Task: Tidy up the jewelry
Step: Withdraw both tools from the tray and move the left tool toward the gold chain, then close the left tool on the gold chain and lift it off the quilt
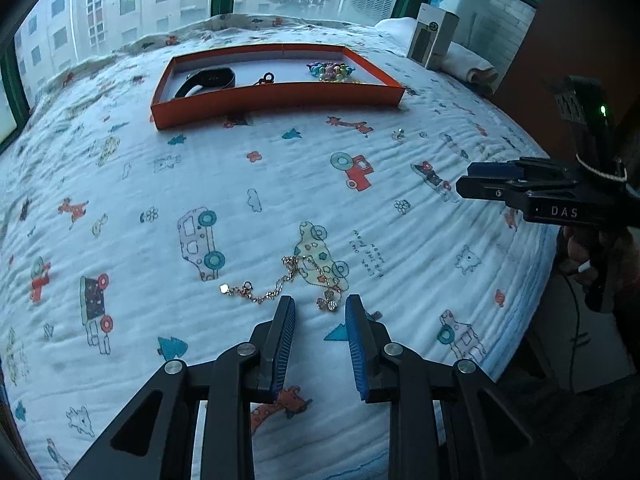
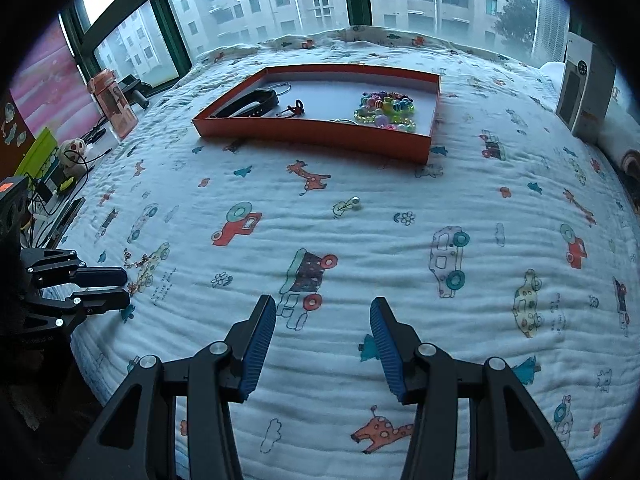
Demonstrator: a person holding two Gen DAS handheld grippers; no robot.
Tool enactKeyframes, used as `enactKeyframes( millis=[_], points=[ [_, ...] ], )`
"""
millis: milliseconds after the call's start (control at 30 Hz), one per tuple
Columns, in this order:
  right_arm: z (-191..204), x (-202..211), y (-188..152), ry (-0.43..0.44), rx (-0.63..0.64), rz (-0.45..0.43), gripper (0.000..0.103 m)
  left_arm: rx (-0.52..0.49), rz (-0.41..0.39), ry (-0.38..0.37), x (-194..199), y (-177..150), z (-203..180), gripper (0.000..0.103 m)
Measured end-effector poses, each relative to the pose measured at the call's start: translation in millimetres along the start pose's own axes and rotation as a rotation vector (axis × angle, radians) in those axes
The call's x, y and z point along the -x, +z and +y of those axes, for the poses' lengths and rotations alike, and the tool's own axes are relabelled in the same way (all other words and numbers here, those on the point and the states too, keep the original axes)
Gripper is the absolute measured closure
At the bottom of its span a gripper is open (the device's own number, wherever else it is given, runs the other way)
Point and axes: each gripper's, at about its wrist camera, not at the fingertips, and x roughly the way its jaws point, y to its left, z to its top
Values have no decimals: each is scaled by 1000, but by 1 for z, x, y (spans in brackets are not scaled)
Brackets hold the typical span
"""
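Observation:
A thin gold chain (image 1: 276, 286) lies crumpled on the printed blanket, its small pendant (image 1: 330, 303) just ahead of and between my left gripper's tips. The left gripper (image 1: 320, 302) is open and low over the blanket, gripping nothing. From the right wrist view that gripper (image 2: 128, 288) sits at the far left beside the chain (image 2: 138, 258). My right gripper (image 2: 323, 302) hovers open over bare blanket, with nothing between its fingers. The orange tray (image 1: 280, 100) at the back holds a black wristband (image 1: 208, 79), a small dark charm (image 1: 267, 77) and colourful beads (image 1: 330, 71). A small stud (image 2: 354, 202) lies loose on the blanket.
A white box (image 1: 434, 36) stands at the bed's far right corner near folded white cloth. Windows run behind the bed. Left of the bed, a desk holds an orange bottle (image 2: 112, 100), cables and small items. The bed's near edge is just under both grippers.

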Motion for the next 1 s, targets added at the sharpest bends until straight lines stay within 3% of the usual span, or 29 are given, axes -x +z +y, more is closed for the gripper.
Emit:
enactKeyframes(
  millis=[133, 267, 467, 833, 1000],
  points=[
    [0, -1, 0, 2, -1, -3, 49, -54, -19, 40, -2, -1, -10, 79],
    [-1, -3, 0, -1, -4, 1, 49, -73, -35, 43, -3, -2, -11, 92],
    [-2, -3, 2, 1, -7, 0, 49, -104, -52, 39, -3, -4, -14, 92],
    [-18, -12, 24, 1, -51, -14, 49, -12, -96, 7, 8, 10, -4, 92],
    [-17, -24, 39, 2, -29, -14, 63, 25, -114, -4, 12, 18, 4, 92]
  ],
)
